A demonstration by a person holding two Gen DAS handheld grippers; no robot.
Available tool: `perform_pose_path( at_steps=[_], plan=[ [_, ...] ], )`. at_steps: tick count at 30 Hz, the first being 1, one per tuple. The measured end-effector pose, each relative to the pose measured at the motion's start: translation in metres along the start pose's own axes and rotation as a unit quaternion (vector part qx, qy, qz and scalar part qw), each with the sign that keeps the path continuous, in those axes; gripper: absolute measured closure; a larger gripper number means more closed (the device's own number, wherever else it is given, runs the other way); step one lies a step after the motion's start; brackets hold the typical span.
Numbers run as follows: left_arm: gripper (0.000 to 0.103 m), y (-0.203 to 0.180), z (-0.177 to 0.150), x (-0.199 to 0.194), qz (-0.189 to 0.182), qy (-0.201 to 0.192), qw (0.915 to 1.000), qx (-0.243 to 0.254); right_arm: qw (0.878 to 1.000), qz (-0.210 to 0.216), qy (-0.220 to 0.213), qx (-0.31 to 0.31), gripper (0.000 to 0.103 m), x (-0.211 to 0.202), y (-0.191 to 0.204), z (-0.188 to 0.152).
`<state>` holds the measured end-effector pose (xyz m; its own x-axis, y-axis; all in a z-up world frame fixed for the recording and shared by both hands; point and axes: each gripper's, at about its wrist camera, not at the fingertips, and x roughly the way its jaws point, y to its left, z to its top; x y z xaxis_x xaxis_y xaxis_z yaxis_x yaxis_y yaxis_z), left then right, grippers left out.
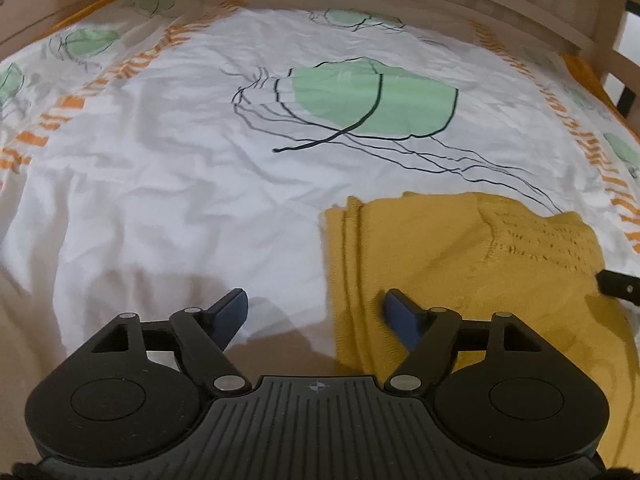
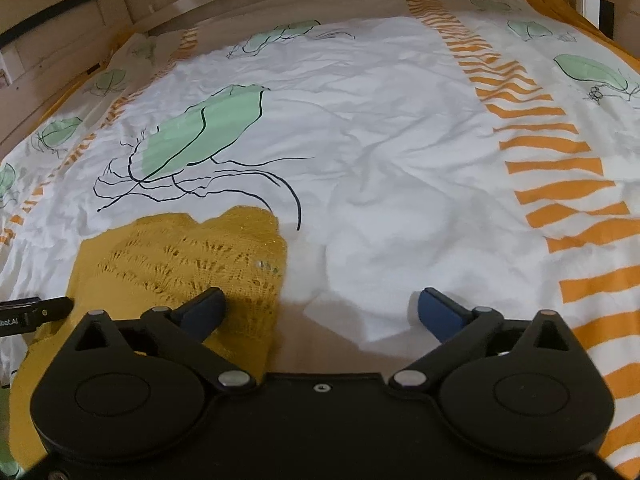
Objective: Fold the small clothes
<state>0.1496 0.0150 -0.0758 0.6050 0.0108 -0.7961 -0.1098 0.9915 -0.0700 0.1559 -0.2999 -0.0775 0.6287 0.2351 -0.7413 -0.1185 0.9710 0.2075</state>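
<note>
Left tool (image 1: 316, 314) and right tool (image 2: 320, 308) both wide, empty, over yellow knit (image 1: 460, 264) on bed (image 1: 160, 200): fold released, next regrip an edge.

matte black left gripper (image 1: 314, 314) and right gripper (image 2: 320, 312), blue-padded jaws, silver pivot pins

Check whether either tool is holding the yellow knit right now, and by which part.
Nothing is held. The left tool and right tool are both open above the yellow knit garment.
</note>
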Motion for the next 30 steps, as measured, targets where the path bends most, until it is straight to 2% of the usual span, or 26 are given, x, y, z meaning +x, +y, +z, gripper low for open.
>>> perform_pose_path(
  at_steps=[2, 7, 14, 18, 25, 30],
  plan=[
    [0.029, 0.004, -0.001, -0.001, -0.001, -0.003, 0.9999, -0.011, 1.000, 0.003, -0.004, 0.003, 0.001, 0.000, -0.002, -0.002],
    [0.028, 0.002, -0.007, -0.003, 0.004, -0.011, 0.9999, 0.000, 1.000, 0.003, -0.011, -0.001, 0.001, 0.000, -0.002, -0.003],
    [0.029, 0.006, -0.009, -0.020, 0.022, -0.023, 0.9995, -0.003, 0.999, -0.029, -0.033, 0.001, 0.001, -0.015, -0.006, 0.000],
    [0.029, 0.004, -0.011, -0.044, 0.046, -0.038, 0.9981, 0.013, 0.998, -0.047, -0.046, 0.004, 0.001, -0.035, -0.008, 0.005],
    [0.030, -0.009, -0.014, -0.095, 0.047, -0.075, 0.9949, 0.048, 0.997, -0.020, -0.075, 0.020, 0.001, -0.082, 0.001, 0.014],
    [0.030, -0.022, -0.019, -0.117, 0.050, -0.087, 0.9928, 0.065, 0.995, -0.010, -0.093, 0.017, 0.001, -0.123, 0.018, 0.006]
  ],
)
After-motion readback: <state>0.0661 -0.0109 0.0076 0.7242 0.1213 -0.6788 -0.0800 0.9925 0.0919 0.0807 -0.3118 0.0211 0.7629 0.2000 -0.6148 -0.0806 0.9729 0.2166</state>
